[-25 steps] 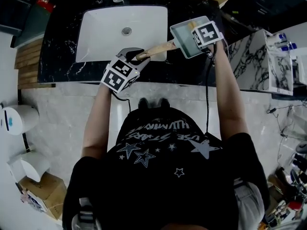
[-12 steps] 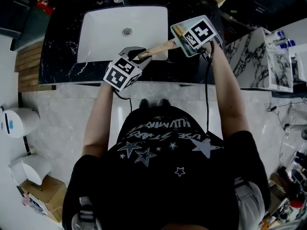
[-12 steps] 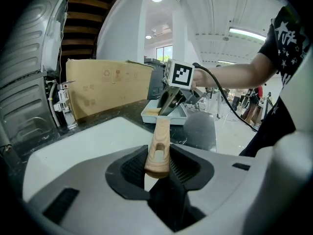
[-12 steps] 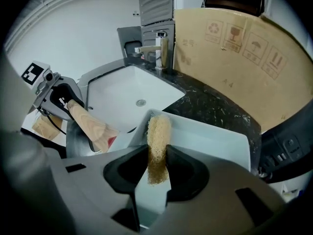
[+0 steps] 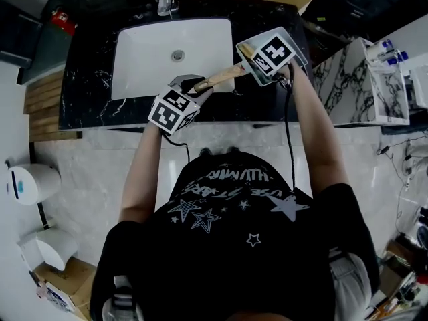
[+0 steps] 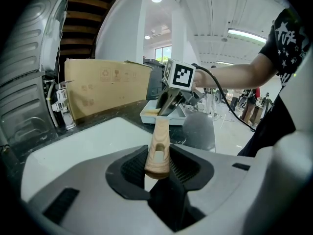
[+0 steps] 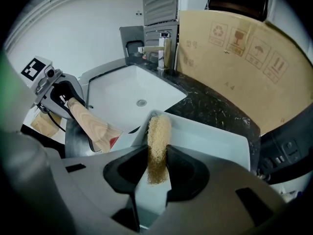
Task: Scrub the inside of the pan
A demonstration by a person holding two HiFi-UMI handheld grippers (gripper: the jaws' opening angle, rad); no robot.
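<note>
- The left claw [image 6: 159,161] is shut tight on the end of the wooden handle [image 6: 157,148]. The handle sticks out past the claw toward the pan [image 7: 210,141].
- The right claw [image 7: 157,166] is shut on a tan scrub pad [image 7: 158,143]. The top of the pad pokes up past the claw and sits inside the pan, near its left wall.
- The pan is pale and has square corners. It is over the black worktop [image 5: 87,79], just past the right front corner of the sink [image 5: 147,52]. I cannot tell if its bottom touches the worktop.
- The pan's left edge is close to the rim of the sink. The white bowl of the sink gives wide open room on that side.
- A big sheet of cardboard [image 7: 239,58] stands up along the back of the worktop. It is close behind the pan, so room is tight there.
- The tap [image 7: 159,53] stands at the back of the sink, well apart from both claws.
- The left claw is near the front edge of the worktop, with the sink's front rim just beside it.
- The worktop is black stone with white veins, and it looks shiny.
- The floor [image 5: 87,172] is pale tile. A white stone shelf [image 5: 358,85] stands off to the right.
</note>
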